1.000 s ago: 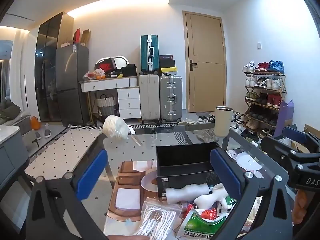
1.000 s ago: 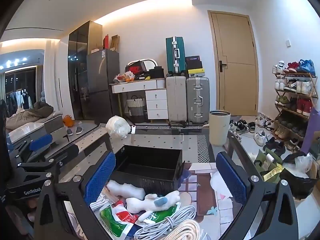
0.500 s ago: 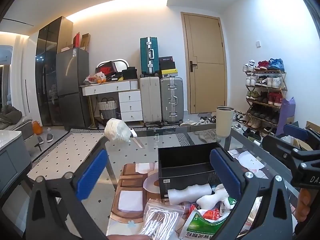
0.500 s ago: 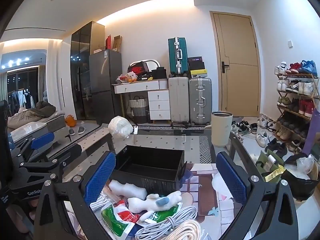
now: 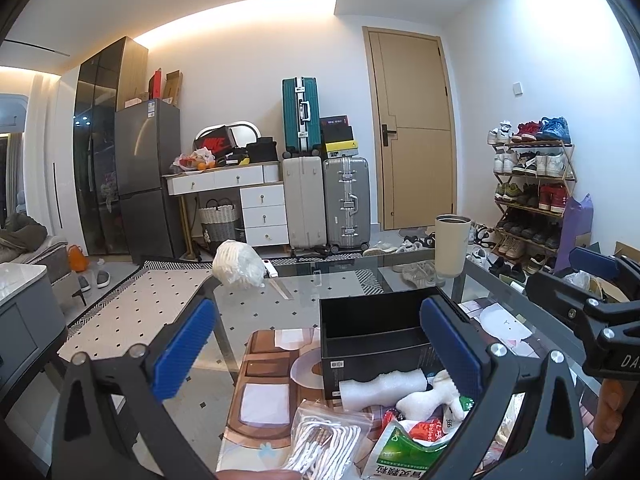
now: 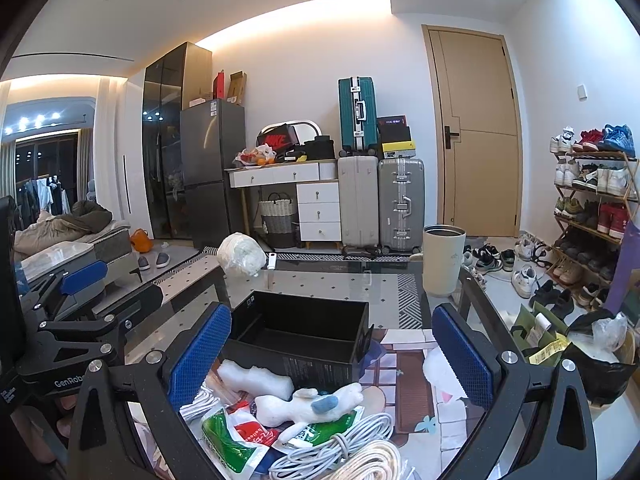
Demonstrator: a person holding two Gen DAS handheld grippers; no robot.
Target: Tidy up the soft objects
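Your glass counter (image 5: 344, 280) fills the lower half of both views, with the black box (image 6: 304, 332) open-topped at centre frame. Just below it lie the soft things: a white foam piece (image 6: 256, 380), a plush toy (image 6: 304, 404) (blue patch on it) and green packets (image 6: 228, 440). Your left gripper (image 5: 316, 352) and right gripper (image 6: 328, 356) both hover with jaws spread wide, holding nothing.

The room is bright and evenly lit. Warm light comes from a recessed strip in the ceiling (image 5: 240, 12) and falls on the white wall. Both views are sharp in the middle, but strongly curved at the edges, with dark corners. The glass desk (image 6: 340, 284) gives soft reflections.
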